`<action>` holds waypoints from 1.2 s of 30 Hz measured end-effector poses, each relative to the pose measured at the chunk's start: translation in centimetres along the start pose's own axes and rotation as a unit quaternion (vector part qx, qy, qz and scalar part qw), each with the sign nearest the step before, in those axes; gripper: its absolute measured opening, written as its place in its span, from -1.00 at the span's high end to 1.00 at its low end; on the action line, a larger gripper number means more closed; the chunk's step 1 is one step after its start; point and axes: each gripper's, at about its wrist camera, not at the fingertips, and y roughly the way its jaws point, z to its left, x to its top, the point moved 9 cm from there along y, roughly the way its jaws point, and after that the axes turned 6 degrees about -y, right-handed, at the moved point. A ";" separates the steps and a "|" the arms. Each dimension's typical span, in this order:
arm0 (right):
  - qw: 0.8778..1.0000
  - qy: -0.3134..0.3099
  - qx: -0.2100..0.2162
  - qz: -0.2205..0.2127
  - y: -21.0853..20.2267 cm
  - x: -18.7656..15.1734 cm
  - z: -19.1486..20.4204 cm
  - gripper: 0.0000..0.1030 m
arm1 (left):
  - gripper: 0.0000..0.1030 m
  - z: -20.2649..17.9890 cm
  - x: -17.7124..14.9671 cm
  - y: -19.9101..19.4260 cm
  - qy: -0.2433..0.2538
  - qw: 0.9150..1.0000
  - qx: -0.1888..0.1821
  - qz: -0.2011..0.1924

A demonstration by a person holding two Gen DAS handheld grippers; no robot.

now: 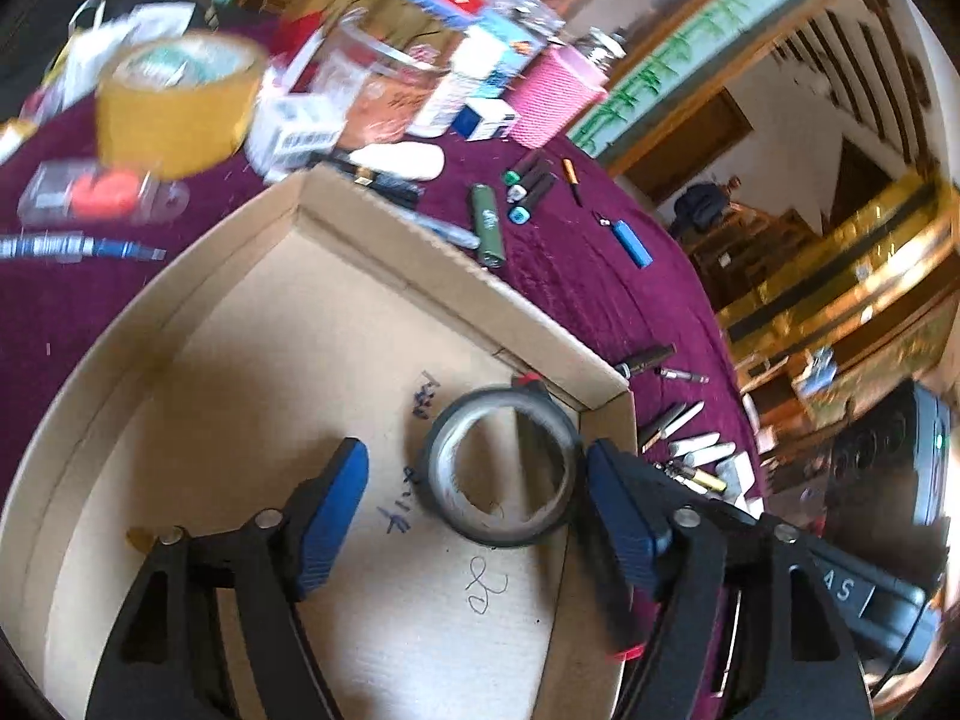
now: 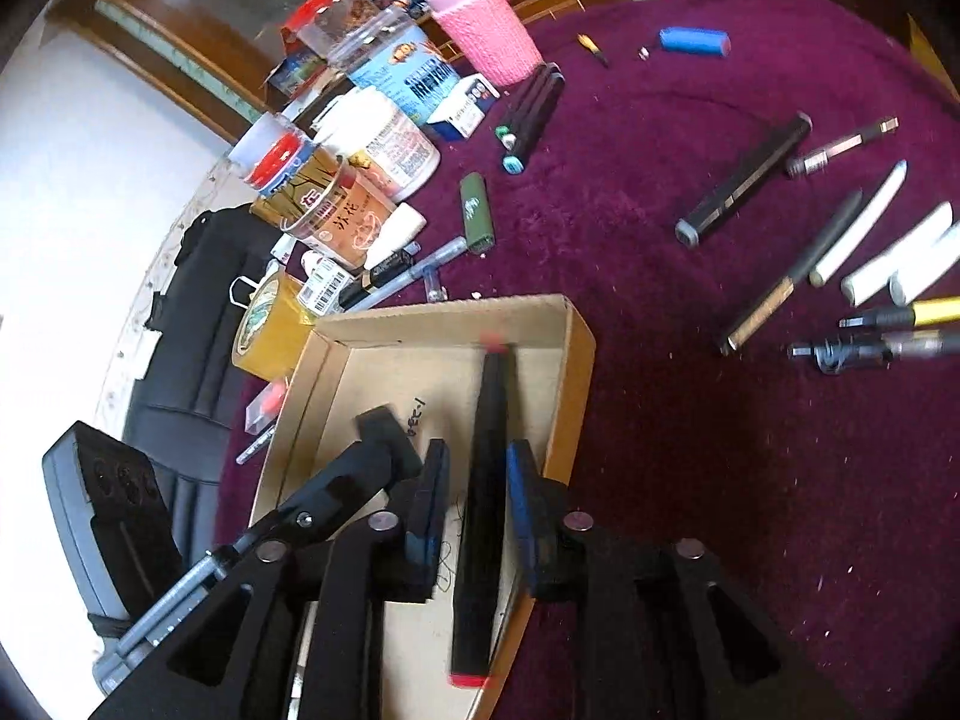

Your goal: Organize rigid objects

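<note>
My left gripper (image 1: 474, 498) stands wide apart around the black tape roll (image 1: 501, 468) lying in the cardboard box (image 1: 420, 252), while my right gripper (image 2: 477, 480) has loosened, a red-tipped black marker (image 2: 483, 510) between its pads.

a round worktop (image 2: 690, 450) covered in deep purple cloth fills the foreground. beyond it stand white walls (image 1: 798, 114), dark wooden trim, a green-patterned framed panel (image 1: 690, 54) and a glossy golden-wood counter (image 1: 840, 276). bright daylight washes the pale floor (image 2: 72, 180), where a black chair (image 2: 198, 312) sits beside the worktop.
</note>
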 end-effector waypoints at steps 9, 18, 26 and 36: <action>0.997 -0.041 -0.024 -0.063 -4.0 0.4 0.4 0.00 | -0.48 0.1 -0.9 -0.7 -0.001 0.999 0.042 -0.021; 0.976 -0.121 -0.102 -0.150 -11.8 -0.7 -2.3 -0.40 | -0.48 -2.6 -0.2 -4.9 0.007 0.995 -0.009 -0.100; 0.930 -0.135 -0.203 -0.275 -20.1 -2.0 -7.2 -1.00 | -0.78 -11.0 -4.1 -9.6 0.140 0.969 0.048 -0.196; 0.928 -0.056 -0.252 -0.269 -23.7 -3.8 -16.1 -0.99 | -0.94 -18.0 -11.0 -8.3 0.249 0.937 0.102 -0.223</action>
